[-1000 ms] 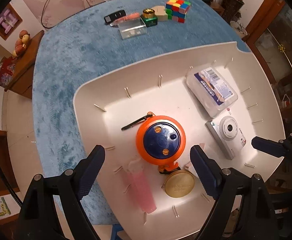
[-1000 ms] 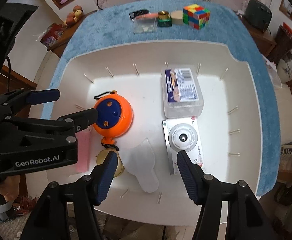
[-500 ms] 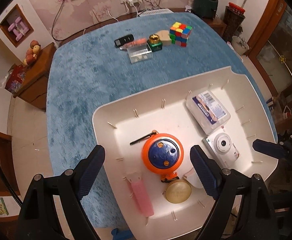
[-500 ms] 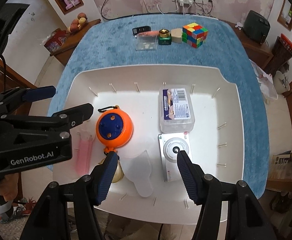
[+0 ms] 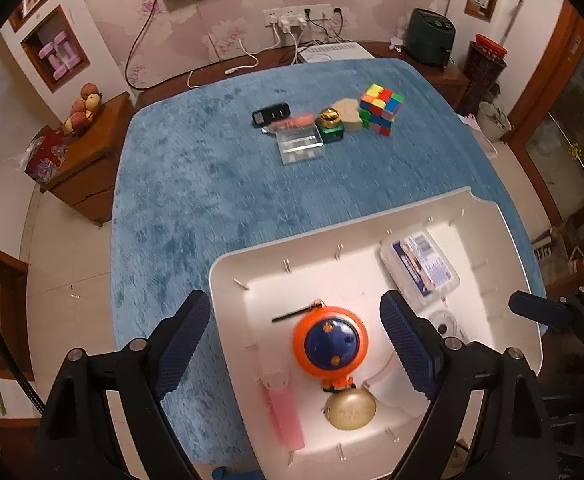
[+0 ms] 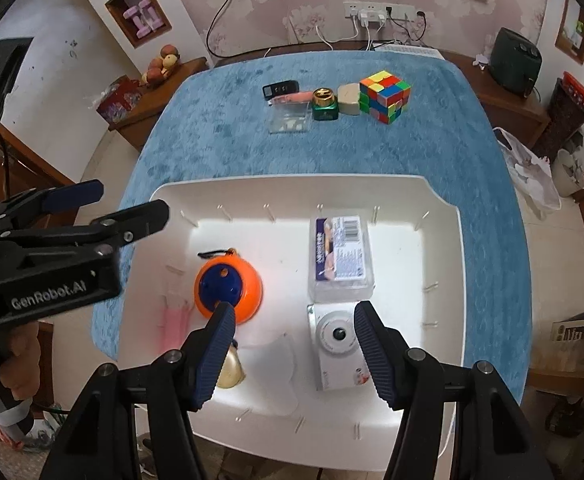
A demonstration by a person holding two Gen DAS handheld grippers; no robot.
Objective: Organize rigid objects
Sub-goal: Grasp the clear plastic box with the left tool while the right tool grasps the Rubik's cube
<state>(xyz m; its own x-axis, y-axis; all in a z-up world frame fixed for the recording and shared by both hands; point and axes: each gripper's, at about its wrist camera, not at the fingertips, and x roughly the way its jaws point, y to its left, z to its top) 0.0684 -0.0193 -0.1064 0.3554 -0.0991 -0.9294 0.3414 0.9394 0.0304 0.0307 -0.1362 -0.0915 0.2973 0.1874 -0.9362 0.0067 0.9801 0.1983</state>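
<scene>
The white tray [image 6: 444, 264] at the near end of the blue-covered surface [image 6: 219, 148] holds what looks already sorted: an orange-and-blue round gadget [image 6: 227, 292] left of the tray's middle, a clear lidded box with a printed label [image 6: 340, 258] right of it, a white compact camera [image 6: 338, 340] just nearer than that box, a pale pink tube [image 5: 285, 414] by the tray's left wall, a gold disc [image 5: 352, 412] just nearer than the gadget, and a translucent flat piece [image 6: 279, 368] between disc and camera. They lie side by side, none stacked, probably so that each stays easy to see and lift.

Well beyond the tray, a loose row sits near the far end of the surface: a Rubik's cube [image 6: 384, 96], a beige block [image 6: 350, 98] touching its left side, a green jar with a gold lid [image 6: 324, 105], a clear small case [image 6: 288, 117], a pinkish stick [image 6: 289, 98] and a black remote [image 6: 280, 89]. I judge these the pieces left to gather.

The left gripper [image 5: 296, 344] and the right gripper [image 6: 294, 350] hover above the tray, fingers spread wide and holding nothing, seemingly raised so that the far row comes into view
</scene>
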